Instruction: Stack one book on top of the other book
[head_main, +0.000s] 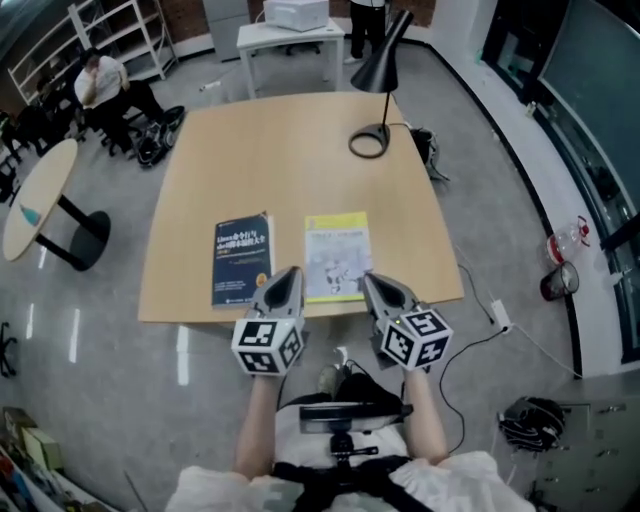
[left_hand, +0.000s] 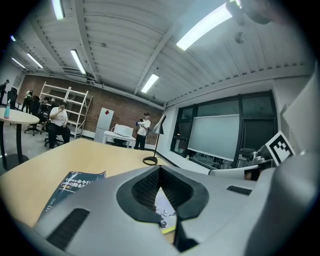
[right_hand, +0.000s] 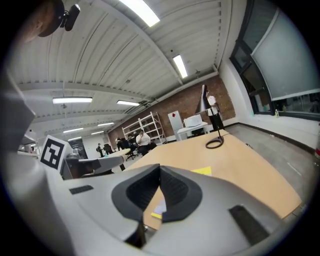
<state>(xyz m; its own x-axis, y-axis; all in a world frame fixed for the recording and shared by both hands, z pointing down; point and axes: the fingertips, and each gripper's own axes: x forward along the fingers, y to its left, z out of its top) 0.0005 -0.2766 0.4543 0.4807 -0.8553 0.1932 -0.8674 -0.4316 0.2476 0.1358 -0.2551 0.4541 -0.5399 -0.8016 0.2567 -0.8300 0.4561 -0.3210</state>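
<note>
A dark blue book (head_main: 242, 260) lies flat near the front edge of the wooden table (head_main: 290, 150). Beside it on the right lies a yellow and white book (head_main: 337, 256). My left gripper (head_main: 286, 284) hovers at the table's front edge between the two books, shut and holding nothing. My right gripper (head_main: 375, 290) is at the yellow book's near right corner, also shut and empty. In the left gripper view the blue book (left_hand: 75, 187) shows to the left of the jaws and the yellow book (left_hand: 165, 212) just beyond them. The right gripper view catches the yellow book (right_hand: 202, 171) past the jaws.
A black desk lamp (head_main: 378, 75) stands at the table's far right. A white table with a printer (head_main: 292, 30) is behind. A round table (head_main: 35, 200) stands at the left, and a seated person (head_main: 105, 85) is at the far left. Cables and bottles lie on the floor at right.
</note>
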